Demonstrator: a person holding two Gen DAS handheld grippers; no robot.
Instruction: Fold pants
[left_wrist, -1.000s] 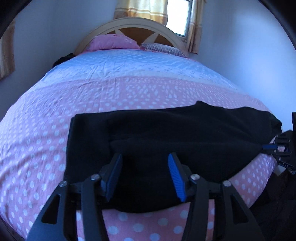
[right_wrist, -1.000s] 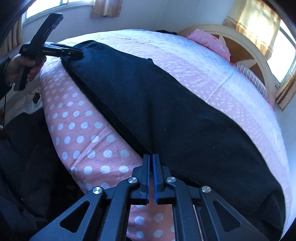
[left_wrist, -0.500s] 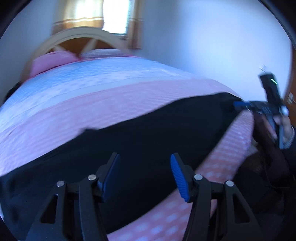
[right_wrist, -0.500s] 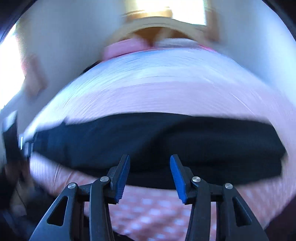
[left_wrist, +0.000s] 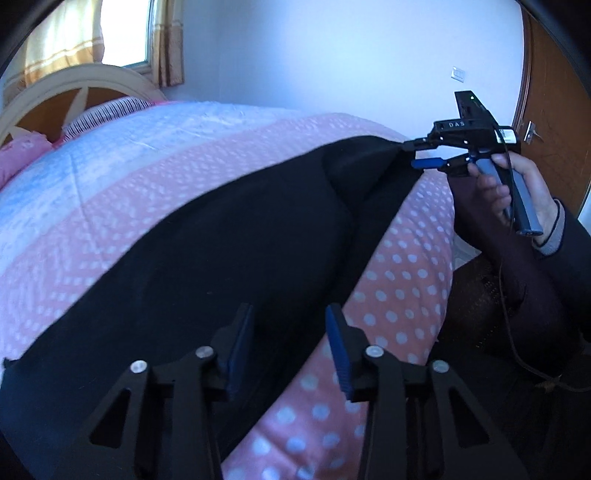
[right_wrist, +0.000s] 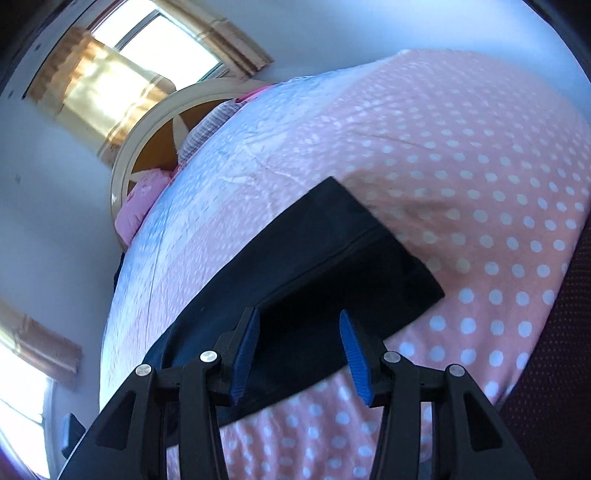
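The black pants (left_wrist: 229, 251) lie across the pink dotted bedspread (left_wrist: 402, 280), directly ahead of and beneath both grippers. The left wrist view alone shows the right gripper (left_wrist: 415, 153) from outside, held in a hand (left_wrist: 517, 192) to the far right, its fingers parted at the pants' raised end; whether they touch the cloth cannot be told. The right wrist view alone shows a squared pants end (right_wrist: 354, 236) ahead of the released right gripper (right_wrist: 299, 347). The left gripper (left_wrist: 288, 350) is released, jaws apart over the cloth. One second earlier, the right gripper was clenched; the left was already open.
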